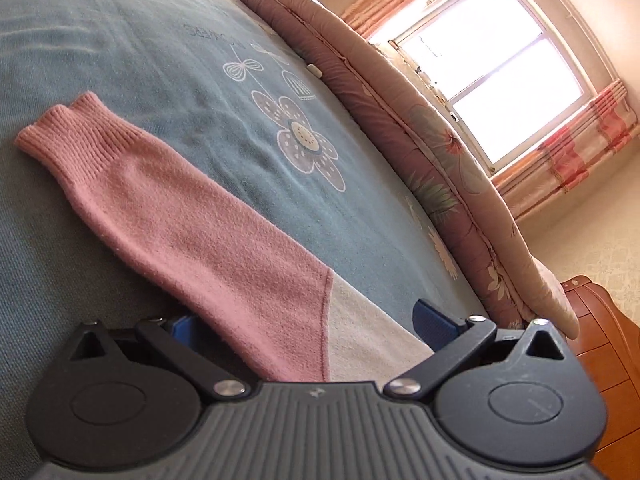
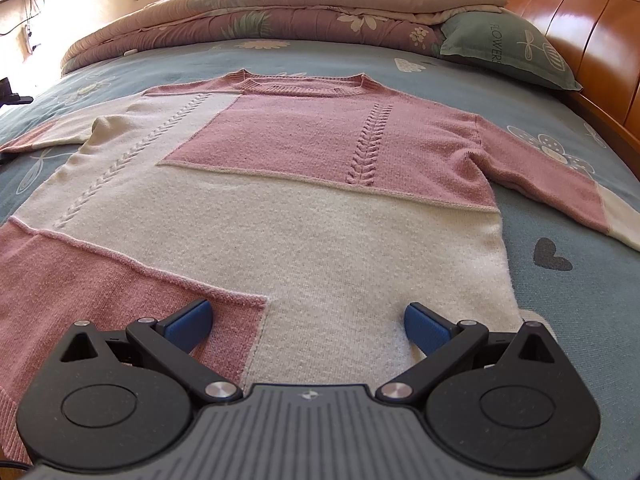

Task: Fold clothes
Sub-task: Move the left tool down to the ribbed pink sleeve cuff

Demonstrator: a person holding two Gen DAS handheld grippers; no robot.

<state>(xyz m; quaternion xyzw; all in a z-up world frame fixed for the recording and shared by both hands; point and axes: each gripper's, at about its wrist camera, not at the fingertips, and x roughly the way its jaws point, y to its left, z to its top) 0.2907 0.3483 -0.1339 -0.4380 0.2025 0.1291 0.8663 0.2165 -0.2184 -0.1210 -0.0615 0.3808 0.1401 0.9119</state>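
1. Lying flat and face up on the bed [image 2: 560, 320], a pink-and-cream sweater [image 2: 304, 216] was spread with its neckline toward the far side and its hem nearest the right wrist camera.
2. Both sleeves were stretched outward from the body. One sleeve [image 2: 560, 184] ran off to the right of that view, pink with a cream end; the other reached the left edge.
3. The right gripper [image 2: 307, 322] sat low over the hem, jaws spread wide. Its blue pads [image 2: 188, 322] straddled the cream and pink panels and gripped nothing; whether they touched the knit cannot be told.
4. The left gripper [image 1: 308, 324] was likewise spread wide, holding nothing. A sleeve [image 1: 180, 216] ran up between its pads, away from the camera.
5. That sleeve was pink, with a ribbed cuff [image 1: 64, 132] at the far end and a cream patch near the gripper. It lay flat on the blue flowered sheet [image 1: 160, 60].
6. A folded floral quilt [image 2: 260, 16] lay along the far side of the bed, beneath the window [image 1: 492, 88] and its pink curtains [image 1: 588, 140].
7. A green pillow [image 2: 508, 48] rested against the wooden headboard [image 2: 580, 20] to the right of the right wrist view, well apart from the sweater.
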